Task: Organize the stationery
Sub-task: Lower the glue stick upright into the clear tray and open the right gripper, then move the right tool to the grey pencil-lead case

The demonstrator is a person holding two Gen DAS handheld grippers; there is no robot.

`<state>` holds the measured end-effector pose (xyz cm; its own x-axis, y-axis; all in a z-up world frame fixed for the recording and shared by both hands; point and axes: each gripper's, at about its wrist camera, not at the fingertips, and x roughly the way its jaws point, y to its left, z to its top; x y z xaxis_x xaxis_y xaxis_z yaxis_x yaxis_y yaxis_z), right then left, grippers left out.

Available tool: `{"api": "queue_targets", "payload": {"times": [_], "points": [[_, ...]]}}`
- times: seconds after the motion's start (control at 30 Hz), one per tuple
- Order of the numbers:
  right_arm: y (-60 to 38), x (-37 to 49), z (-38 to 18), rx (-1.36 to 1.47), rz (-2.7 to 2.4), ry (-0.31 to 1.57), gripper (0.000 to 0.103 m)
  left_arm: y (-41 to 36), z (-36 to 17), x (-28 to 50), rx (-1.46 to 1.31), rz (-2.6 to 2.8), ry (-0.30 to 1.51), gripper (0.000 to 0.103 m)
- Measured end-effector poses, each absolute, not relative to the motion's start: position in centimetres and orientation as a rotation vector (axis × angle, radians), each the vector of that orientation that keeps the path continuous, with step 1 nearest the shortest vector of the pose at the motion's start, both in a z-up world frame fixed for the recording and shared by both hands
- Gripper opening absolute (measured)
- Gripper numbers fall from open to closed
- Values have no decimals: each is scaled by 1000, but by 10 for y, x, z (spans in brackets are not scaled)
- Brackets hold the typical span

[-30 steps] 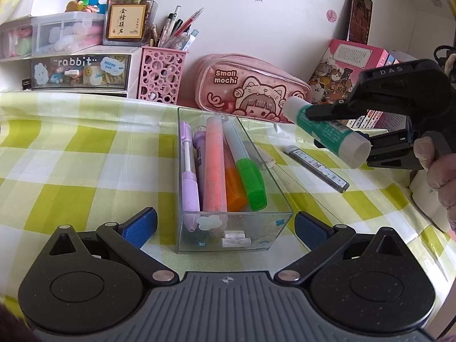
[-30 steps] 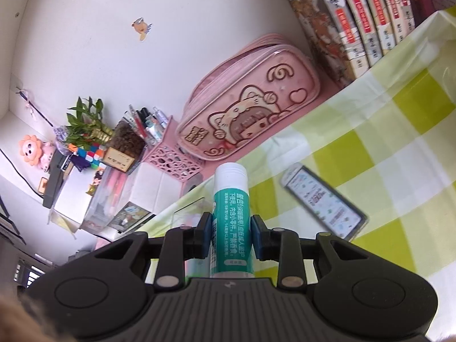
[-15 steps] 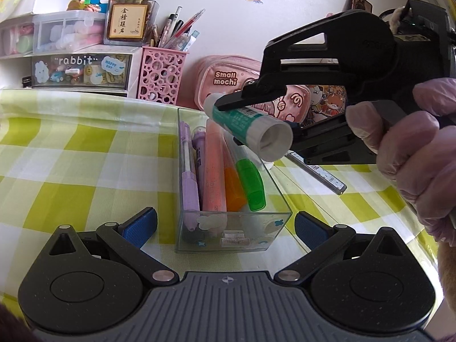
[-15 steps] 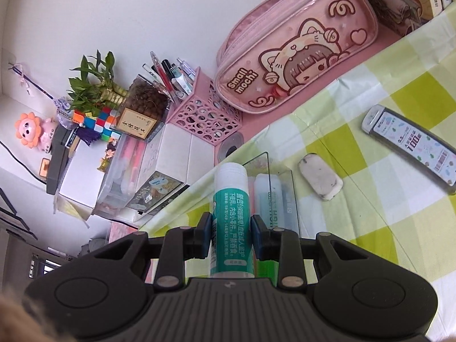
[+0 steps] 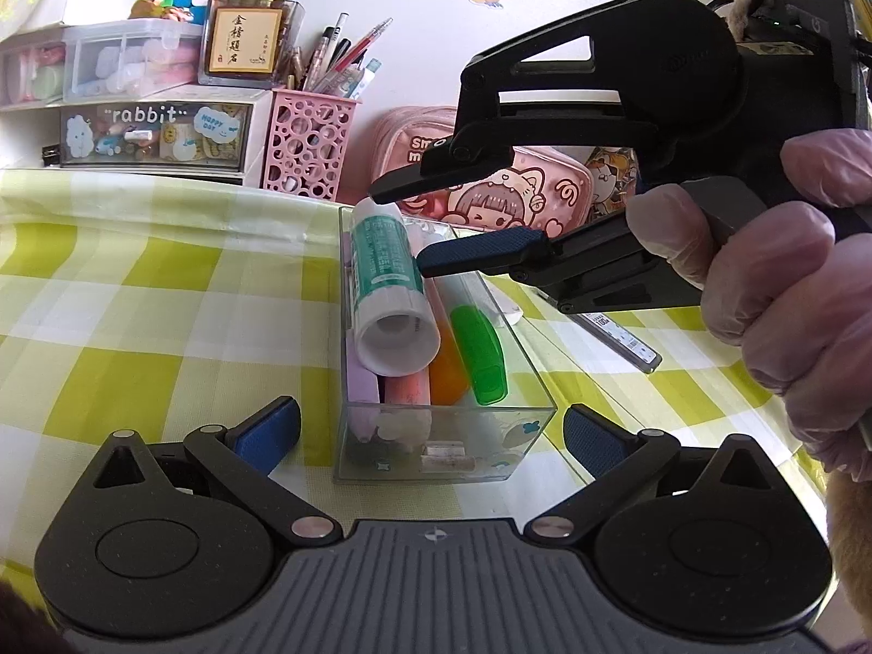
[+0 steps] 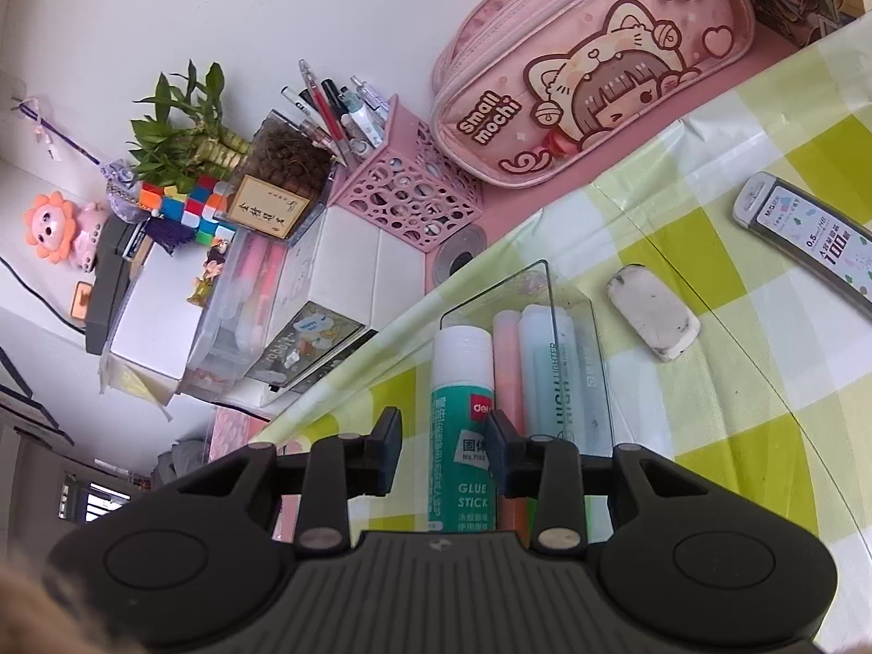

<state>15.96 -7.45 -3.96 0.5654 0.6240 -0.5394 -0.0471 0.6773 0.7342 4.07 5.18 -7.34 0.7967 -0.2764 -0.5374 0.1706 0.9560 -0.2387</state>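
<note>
Green-and-white glue stick (image 5: 388,283) lies atop the highlighters in the clear plastic tray (image 5: 436,458), between the parted fingers of the right gripper (image 6: 442,449); the left gripper (image 5: 430,436) is spread wide.

Both views are bright with soft, even daylight; the white wall (image 6: 218,11) reads clean and the checked cloth on the surface (image 5: 136,327) looks slightly washed out. Shadows are faint and short. A glare streak runs along the clear box's wall (image 5: 436,438). Fisheye bending curves the surface's edges and darkens the frame corners. Focus is sharp mid-frame, softer at the rims.
</note>
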Motion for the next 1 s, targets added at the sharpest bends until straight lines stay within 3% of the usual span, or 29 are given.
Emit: {"api": "queue_targets", "payload": {"times": [0.37, 0.77, 1.0], "points": [[-98, 144, -29, 662, 413, 803, 58, 51, -73, 41, -180, -241, 604, 98], [-132, 107, -31, 301, 254, 686, 83, 51, -73, 41, -173, -239, 606, 98], [-150, 86, -54, 123, 186, 699, 84, 50, -73, 42, -161, -236, 609, 98]]}}
